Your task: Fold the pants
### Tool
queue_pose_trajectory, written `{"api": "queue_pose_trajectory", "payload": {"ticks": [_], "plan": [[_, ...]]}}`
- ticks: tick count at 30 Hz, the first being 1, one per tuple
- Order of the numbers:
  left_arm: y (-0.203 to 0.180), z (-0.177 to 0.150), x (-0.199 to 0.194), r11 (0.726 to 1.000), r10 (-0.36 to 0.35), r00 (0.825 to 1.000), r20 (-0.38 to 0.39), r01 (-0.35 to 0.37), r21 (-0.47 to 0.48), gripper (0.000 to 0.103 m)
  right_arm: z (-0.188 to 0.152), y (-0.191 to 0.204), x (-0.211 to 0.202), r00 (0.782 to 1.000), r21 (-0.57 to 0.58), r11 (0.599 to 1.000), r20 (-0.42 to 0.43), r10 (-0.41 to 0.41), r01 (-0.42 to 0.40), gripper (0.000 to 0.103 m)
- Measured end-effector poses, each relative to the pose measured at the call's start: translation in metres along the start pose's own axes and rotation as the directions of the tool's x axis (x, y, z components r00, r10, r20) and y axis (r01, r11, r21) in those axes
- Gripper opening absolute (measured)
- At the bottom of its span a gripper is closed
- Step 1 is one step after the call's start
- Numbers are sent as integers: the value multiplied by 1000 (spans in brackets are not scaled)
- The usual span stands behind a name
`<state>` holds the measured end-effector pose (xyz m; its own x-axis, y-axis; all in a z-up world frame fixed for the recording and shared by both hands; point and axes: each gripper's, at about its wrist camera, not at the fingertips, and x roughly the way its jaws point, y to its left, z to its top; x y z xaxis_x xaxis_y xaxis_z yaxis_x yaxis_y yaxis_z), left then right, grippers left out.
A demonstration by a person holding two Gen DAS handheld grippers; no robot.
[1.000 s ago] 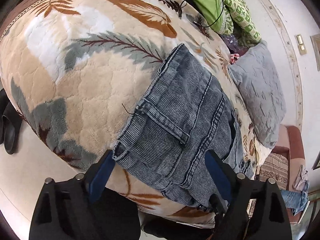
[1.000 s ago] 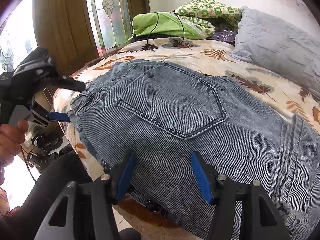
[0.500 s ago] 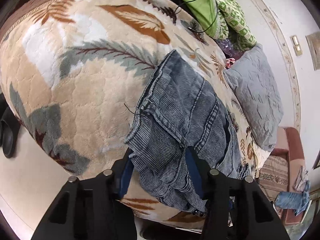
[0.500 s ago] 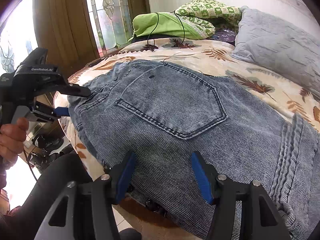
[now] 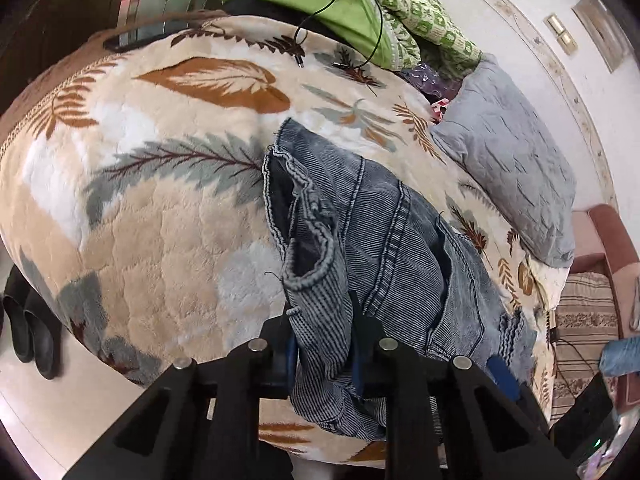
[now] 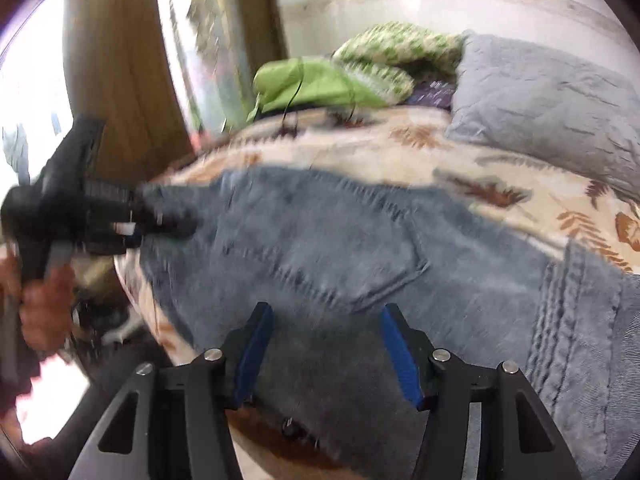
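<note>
Status: fold is barely starting. Pants (image 5: 400, 248) are lying on the leaf-print blanket (image 5: 160, 220), running from frame centre down to the bottom edge in the left wrist view; in the right wrist view they're filling the middle and lower right, back pocket facing up. No clean fold is showing yet, only a bunched waistband corner, so I'd judge nearly the whole job is left.

Left gripper (image 5: 324, 344) is clamping on the pants, at the waistband corner, denim pinched between the fingers at bottom centre. Waistband is gaping open just above it.

Right gripper (image 6: 326, 354) is sitting with fingers apart, blue pads hovering over the denim at the bottom of the frame, gripping nothing. That view is motion-blurred, so contact with the fabric is unclear.

Clutter:
- grey pillow (image 5: 512, 168) on the right, near the pants but apart
- green bedding pile (image 5: 360, 12) at the top, with a black cable (image 5: 340, 4) trailing onto the blanket
- black shoes (image 5: 28, 328) on the floor, lower left

Nothing is sitting on the pants. Pillow is likely crowding the right side. Blanket left of the denim is looking bare.
</note>
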<state>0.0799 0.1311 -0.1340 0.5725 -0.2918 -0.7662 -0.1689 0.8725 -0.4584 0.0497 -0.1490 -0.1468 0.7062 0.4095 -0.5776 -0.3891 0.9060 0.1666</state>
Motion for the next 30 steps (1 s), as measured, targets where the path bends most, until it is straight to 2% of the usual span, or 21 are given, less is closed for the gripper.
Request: {"api": "queue_pose_trajectory", "payload": {"ticks": [2, 7, 11, 14, 16, 18, 20, 22, 23, 24, 25, 27, 30], "plan": [[-1, 1, -2, 1000, 4, 1000, 1, -4, 6, 20, 5, -3, 7, 1000, 26, 1000, 0, -9, 9, 59], [-7, 1, -14, 999, 1, 1000, 18, -1, 41, 20, 5, -4, 37, 996, 48, 997, -73, -51, 55, 54], [-13, 1, -16, 998, 20, 1000, 21, -21, 61, 20, 1, -8, 36, 995, 46, 998, -87, -45, 49, 54], [-4, -1, -4, 997, 64, 998, -1, -63, 37, 24, -1, -12, 34, 995, 66, 997, -100, -30, 37, 55], [7, -1, 7, 996, 88, 995, -39, -88, -8, 46, -1, -13, 34, 994, 66, 997, -102, -27, 34, 55], [17, 0, 16, 995, 78, 994, -72, -82, -56, 56, -2, -12, 34, 994, 64, 997, -102, -28, 35, 55], [20, 0, 18, 995, 56, 996, -64, -60, -74, 58, -2, -13, 33, 995, 70, 997, -98, -27, 34, 55], [16, 0, 18, 997, 49, 998, -47, -51, -50, 56, -1, -14, 30, 997, 84, 996, -79, -20, 27, 54], [14, 0, 18, 998, 51, 998, -36, -52, -35, 48, 0, -15, 27, 998, 87, 996, -62, -18, 24, 49], [12, 0, 19, 998, 45, 998, -31, -46, -30, 29, 2, -16, 24, 999, 85, 996, -41, -24, 28, 38], [9, 1, 19, 999, 33, 999, -28, -33, -27, 24, 4, -17, 21, 999, 81, 996, -24, -35, 37, 33], [0, 2, 16, 999, 44, 999, 0, -44, 5, 21, 7, -22, 16, 998, 100, 993, 1, -56, 56, 21], [-12, 0, 12, 996, 64, 998, 29, -66, 63, 20, 8, -31, 23, 997, 135, 988, -27, -71, 74, 20]]}}
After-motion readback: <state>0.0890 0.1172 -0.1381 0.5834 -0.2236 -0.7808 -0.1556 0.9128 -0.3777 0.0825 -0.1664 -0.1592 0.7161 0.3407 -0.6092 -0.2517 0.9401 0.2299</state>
